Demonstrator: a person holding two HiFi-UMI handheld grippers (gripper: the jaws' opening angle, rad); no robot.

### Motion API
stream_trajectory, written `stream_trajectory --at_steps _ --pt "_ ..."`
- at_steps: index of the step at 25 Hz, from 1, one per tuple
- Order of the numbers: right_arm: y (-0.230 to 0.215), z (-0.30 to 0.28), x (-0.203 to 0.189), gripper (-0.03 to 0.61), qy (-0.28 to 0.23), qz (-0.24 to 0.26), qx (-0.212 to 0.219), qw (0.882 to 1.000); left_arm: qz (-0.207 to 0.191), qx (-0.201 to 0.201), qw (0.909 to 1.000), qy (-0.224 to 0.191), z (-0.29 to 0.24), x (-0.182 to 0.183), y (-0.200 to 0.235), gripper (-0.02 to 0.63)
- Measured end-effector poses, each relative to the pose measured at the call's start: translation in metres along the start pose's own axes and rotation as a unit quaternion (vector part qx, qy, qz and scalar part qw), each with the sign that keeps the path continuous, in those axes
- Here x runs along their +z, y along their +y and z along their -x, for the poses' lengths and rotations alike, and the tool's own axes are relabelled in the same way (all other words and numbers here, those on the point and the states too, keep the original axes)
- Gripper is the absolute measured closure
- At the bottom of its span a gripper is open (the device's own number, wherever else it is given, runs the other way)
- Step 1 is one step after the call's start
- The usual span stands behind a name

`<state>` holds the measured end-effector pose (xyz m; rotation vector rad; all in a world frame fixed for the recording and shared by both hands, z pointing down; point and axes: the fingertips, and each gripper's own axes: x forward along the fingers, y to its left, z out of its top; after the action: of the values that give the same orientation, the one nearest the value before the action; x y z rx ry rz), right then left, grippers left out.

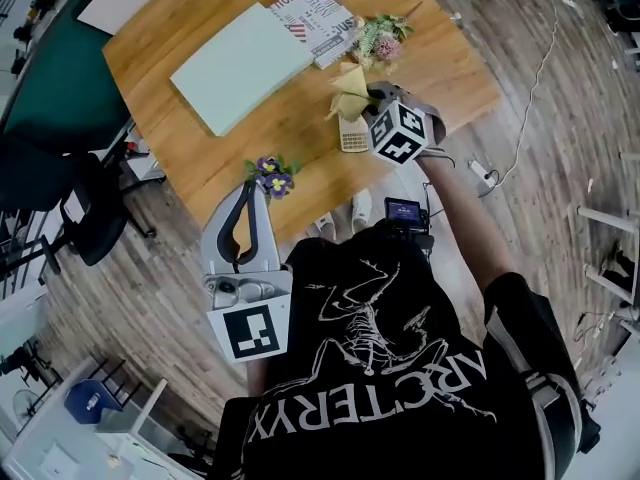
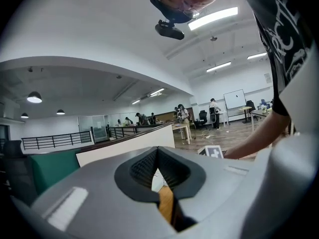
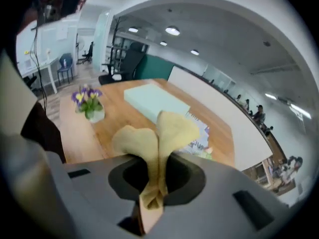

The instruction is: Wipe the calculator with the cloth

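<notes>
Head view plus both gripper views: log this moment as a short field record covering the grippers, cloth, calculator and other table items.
left gripper: jaws shut, empty, near the purple flowers
right gripper: shut on the yellow cloth
calculator: flat on the wooden table, just beside the cloth
cloth touching calculator: cannot tell
other items: pale green board, magazine, pink flowers

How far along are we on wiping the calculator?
Done: the cloth is picked up, pinched in the shut right gripper. In hand: that gripper hangs by the calculator; contact cannot be told. Left: the wiping itself. The left gripper is shut and empty.
</notes>
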<state>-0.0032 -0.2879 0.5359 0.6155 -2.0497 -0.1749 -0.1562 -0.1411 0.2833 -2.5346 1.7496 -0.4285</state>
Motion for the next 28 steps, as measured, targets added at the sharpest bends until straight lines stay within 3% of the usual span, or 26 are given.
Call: stream_trajectory --at_steps 4,10,21,28 --pt "0.017 -0.065 -0.025 0.522 0.075 0.078 0.032 0.994 0.001 0.032 0.9994 0.011 0.013 -0.003 0.004 0.604" --pt "0.031 -0.111 -0.05 0.522 0.134 0.111 0.053 0.983 -0.004 0.058 0.998 0.025 0.026 -0.005 0.006 0.604" --pt "0.051 -0.11 -0.055 0.522 0.13 0.121 0.075 0.981 -0.002 0.058 0.9978 0.032 0.029 -0.012 0.003 0.603" --pt "0.099 -0.084 -0.067 0.522 0.121 0.137 0.095 0.978 -0.007 0.039 0.9992 0.007 0.023 0.004 -0.008 0.604"
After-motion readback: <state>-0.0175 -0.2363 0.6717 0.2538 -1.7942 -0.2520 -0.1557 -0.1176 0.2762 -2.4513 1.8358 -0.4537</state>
